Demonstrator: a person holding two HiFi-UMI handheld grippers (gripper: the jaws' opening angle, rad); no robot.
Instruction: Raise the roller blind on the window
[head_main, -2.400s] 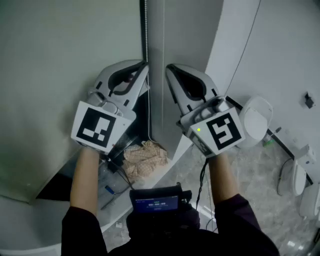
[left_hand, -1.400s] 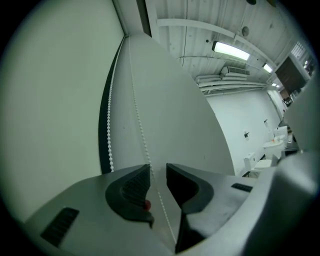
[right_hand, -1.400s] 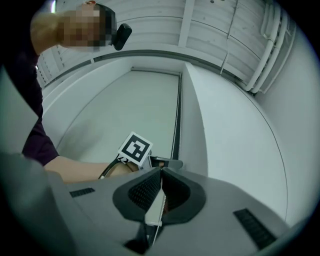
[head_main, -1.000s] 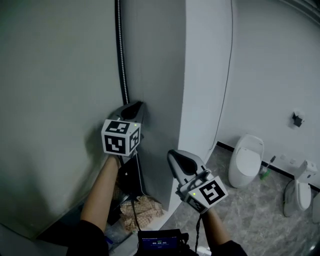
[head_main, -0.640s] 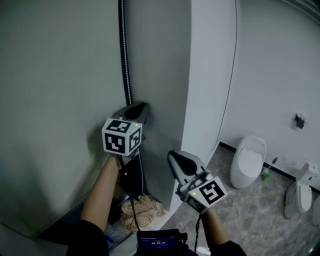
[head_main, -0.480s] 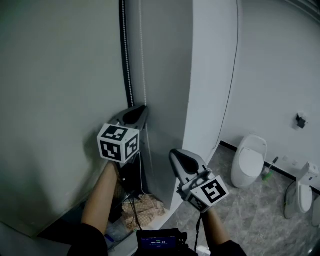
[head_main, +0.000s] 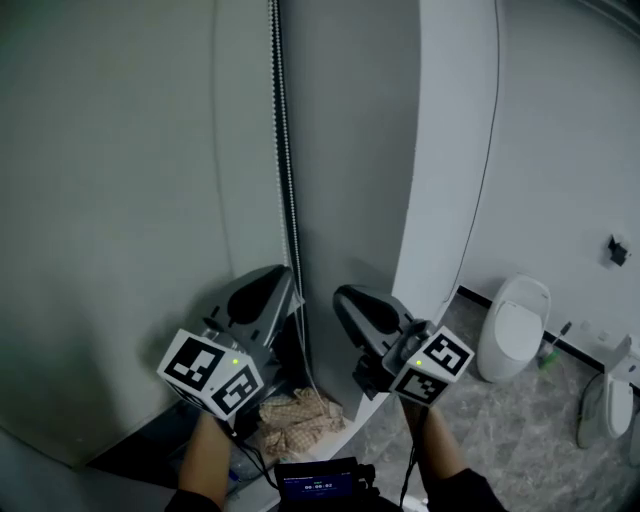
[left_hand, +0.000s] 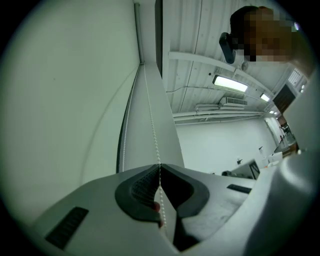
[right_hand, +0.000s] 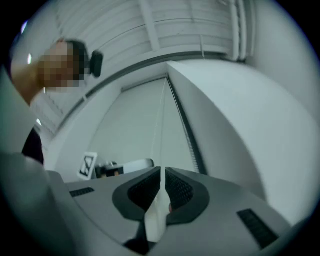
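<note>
The grey roller blind (head_main: 120, 200) hangs down over the window on the left. Its bead chain (head_main: 283, 150) runs straight down beside the blind's edge. My left gripper (head_main: 288, 272) is low on the chain, jaw tips pointing up. In the left gripper view the left gripper (left_hand: 159, 166) is shut on the bead chain (left_hand: 150, 115), which rises taut from the tips. My right gripper (head_main: 340, 293) stands just right of the chain, apart from it. In the right gripper view the right gripper (right_hand: 163, 170) has its jaws nearly together with nothing between them.
A white wall column (head_main: 450, 150) stands right of the chain. A crumpled cloth (head_main: 295, 420) lies on the floor below the grippers. A toilet (head_main: 515, 325) and a brush (head_main: 550, 350) stand at the far right, with another toilet (head_main: 605, 405) near the edge.
My left gripper has come down along the window, drawing the bead chain with it. The right gripper has risen a little and now sits level beside the left.
</note>
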